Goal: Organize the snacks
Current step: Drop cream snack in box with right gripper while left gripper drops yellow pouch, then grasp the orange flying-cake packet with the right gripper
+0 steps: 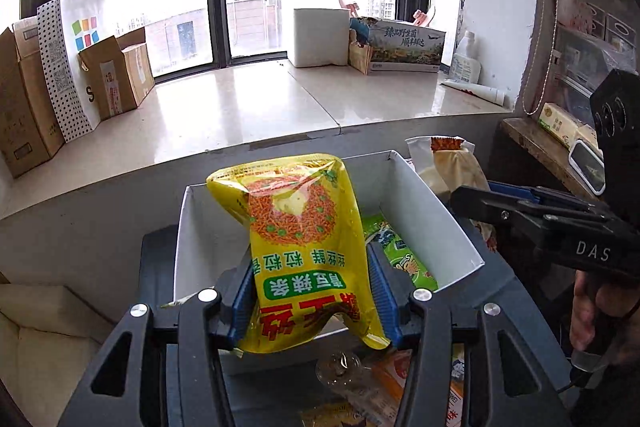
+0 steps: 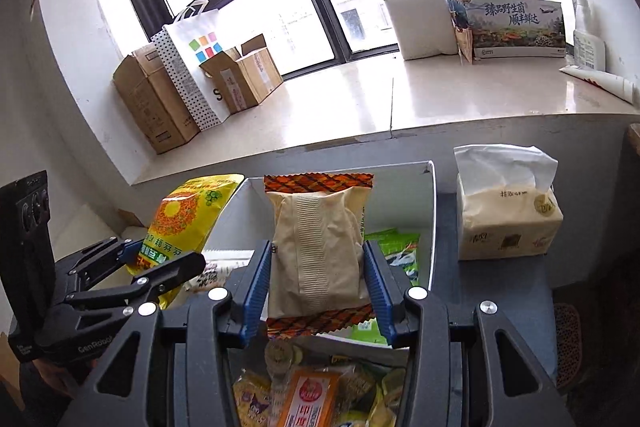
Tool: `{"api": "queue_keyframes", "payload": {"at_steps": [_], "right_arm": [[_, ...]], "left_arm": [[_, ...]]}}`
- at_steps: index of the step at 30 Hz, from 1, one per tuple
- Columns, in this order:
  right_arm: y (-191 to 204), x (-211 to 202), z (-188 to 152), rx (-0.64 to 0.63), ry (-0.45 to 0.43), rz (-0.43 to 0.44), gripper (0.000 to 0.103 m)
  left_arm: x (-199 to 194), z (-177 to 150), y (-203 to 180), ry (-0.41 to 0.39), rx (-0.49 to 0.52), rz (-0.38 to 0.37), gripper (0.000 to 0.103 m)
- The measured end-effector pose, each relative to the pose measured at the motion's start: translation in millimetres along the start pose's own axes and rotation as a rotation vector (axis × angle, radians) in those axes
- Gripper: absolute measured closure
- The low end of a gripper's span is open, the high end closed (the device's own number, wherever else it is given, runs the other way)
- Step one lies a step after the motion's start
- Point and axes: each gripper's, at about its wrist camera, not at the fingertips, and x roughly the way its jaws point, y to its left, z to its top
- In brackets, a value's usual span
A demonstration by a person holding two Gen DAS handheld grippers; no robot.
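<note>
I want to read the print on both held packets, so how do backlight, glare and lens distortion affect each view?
Left wrist view: the window is blown out white, the sill bows with fisheye, and the yellow snack bag shows sheen up top, but its large print stays legible, upside down. Right wrist view: same washed-out window and curved frame; the tan packet is matte, evenly lit and sharp, showing only its seam side.

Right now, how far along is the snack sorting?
Done: a green packet already lies in the white box. In hand: the left gripper holds a yellow bag over the box, and the right gripper holds a tan packet. Left: loose snacks below the grippers.
</note>
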Motion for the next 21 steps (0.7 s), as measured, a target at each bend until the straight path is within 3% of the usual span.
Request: {"api": "queue_keyframes", "payload": {"at_steps": [2,3,4,5,7,8,10,14,21], "right_arm": [[-2.8,15.2,8.5,-0.005,0.018,-0.032,0.052],[-4.9,21.6,11.6,0.0,0.02,-0.046,0.049],[-7.6,26.9,14.2,0.006,0.024,-0.054,0.04],[-10.2,31.9,15.8,0.017,0.037,-0.062,0.018],[-16.4,34.6,15.3,0.06,0.032,-0.075,0.002],[-19.1,34.2,13.5,0.075,0.032,-0.054,0.0],[-19.2,36.1,9.8,0.078,0.056,-0.037,0.0],[-10.8,30.5,3.2,0.012,0.035,-0.084,0.0],[-8.8,-2.4,0.6,0.05,-0.036,-0.023,0.0]], "left_arm": [[16.7,4.7,5.0,0.019,-0.012,0.025,0.04],[24.5,6.3,8.4,0.026,-0.024,0.042,0.024],[29.7,7.5,12.7,0.026,-0.04,0.066,0.005],[32.9,5.8,17.2,0.026,-0.057,0.066,0.0],[35.8,3.0,25.1,0.042,-0.091,0.027,0.0],[35.5,1.2,27.1,0.048,-0.097,0.026,0.0],[32.4,-3.1,26.0,0.037,-0.074,0.055,0.0],[29.1,-8.2,24.0,0.038,-0.061,0.064,0.0],[-0.8,-14.0,22.4,0.003,-0.067,0.062,0.0]]}}
